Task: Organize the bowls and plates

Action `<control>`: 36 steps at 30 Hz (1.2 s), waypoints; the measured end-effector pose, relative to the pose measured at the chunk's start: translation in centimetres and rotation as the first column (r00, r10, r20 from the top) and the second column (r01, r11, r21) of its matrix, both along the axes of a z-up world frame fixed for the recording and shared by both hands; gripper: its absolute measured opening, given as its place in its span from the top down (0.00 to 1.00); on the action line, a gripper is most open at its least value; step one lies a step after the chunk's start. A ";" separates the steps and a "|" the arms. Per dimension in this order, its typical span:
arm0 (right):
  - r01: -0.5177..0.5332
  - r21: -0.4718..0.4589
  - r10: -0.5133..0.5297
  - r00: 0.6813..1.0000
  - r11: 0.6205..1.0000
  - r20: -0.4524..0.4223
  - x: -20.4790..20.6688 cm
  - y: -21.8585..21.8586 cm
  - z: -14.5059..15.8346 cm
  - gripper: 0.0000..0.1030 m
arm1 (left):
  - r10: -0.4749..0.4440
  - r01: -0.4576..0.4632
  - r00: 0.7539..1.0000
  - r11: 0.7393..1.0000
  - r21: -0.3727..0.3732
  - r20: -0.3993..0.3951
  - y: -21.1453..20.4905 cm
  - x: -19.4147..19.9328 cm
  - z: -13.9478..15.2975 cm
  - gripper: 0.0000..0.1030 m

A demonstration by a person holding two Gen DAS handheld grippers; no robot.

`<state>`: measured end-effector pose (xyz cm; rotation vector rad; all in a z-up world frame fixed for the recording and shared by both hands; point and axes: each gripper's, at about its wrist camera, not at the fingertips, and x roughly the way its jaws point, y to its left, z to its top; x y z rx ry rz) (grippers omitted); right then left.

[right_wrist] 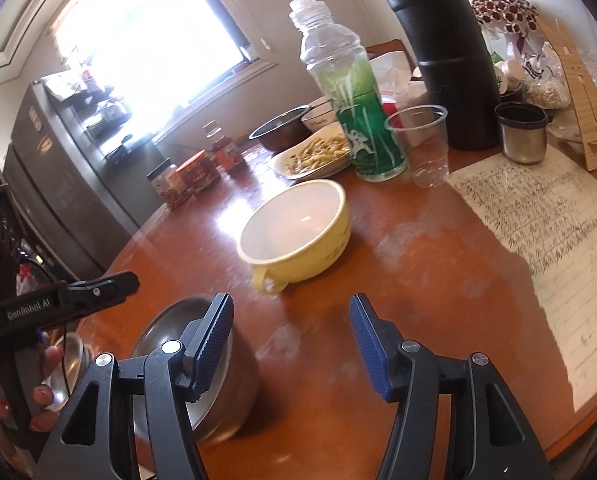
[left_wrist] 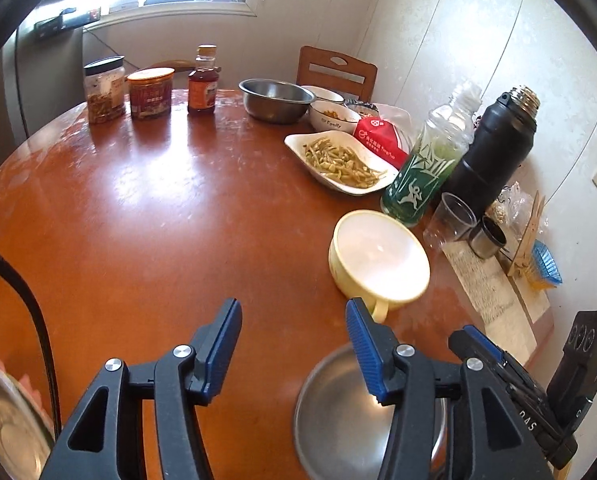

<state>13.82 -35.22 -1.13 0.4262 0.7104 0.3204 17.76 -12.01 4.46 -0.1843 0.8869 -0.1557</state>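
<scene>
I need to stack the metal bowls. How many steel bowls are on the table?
2: a steel bowl at the far side by the chair, another near the claws. More may be hidden.

gripper arm: "GenRobot.AI" in white letters
white bowl: says "Family" on the side
red packet: white logo and some print, too small to read
paper sheet: handwritten rows, can't make them out
jars' labels: unreadable

You are facing a handled bowl sitting on the table. A steel bowl is lying nearer you, left of it; a bottle is standing behind.
</scene>
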 end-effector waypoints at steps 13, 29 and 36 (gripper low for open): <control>-0.006 -0.123 -0.001 0.998 0.992 -0.056 8.1 0.6 -1.3 0.55 | -0.086 0.075 0.986 0.994 -0.083 -0.143 -2.4 9.3 -5.0 0.57; -0.065 -0.150 0.061 0.998 0.987 -0.033 9.3 2.6 -0.8 0.66 | -0.147 0.132 0.980 0.985 -0.112 -0.136 -3.7 9.5 -4.8 0.76; -0.072 -0.155 0.082 0.995 0.985 0.061 7.0 2.8 3.1 0.66 | -0.132 0.128 0.991 0.987 -0.093 -0.033 -3.1 6.2 -1.2 0.76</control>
